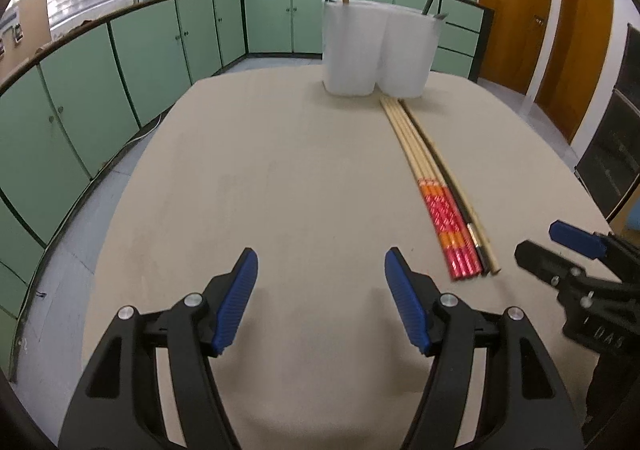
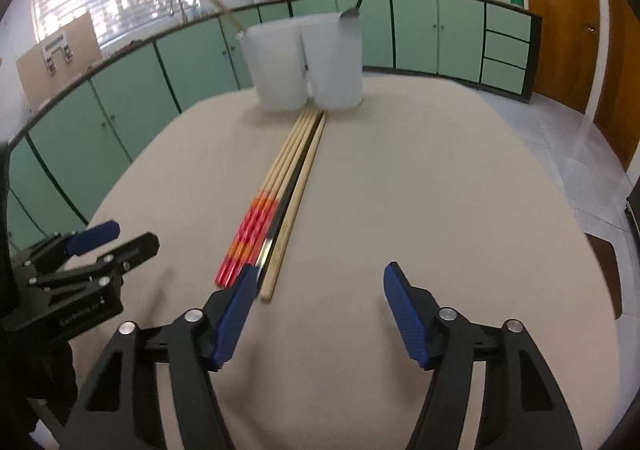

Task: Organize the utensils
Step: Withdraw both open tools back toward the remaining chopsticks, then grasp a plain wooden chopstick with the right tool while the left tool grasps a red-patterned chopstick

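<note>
On the beige table (image 1: 280, 154), a tight row of chopsticks (image 1: 430, 186) was laid lengthwise, their far tips just short of two white plastic holders (image 1: 376, 50) standing side by side. Above bare tabletop to the left of the row, the left gripper (image 1: 321, 264) was held with its jaws parted and nothing between them. The right gripper (image 2: 319, 278) was likewise seen agape and empty, its left pad (image 2: 234, 314) just beside the row's near ends; contact could not be told.
</note>
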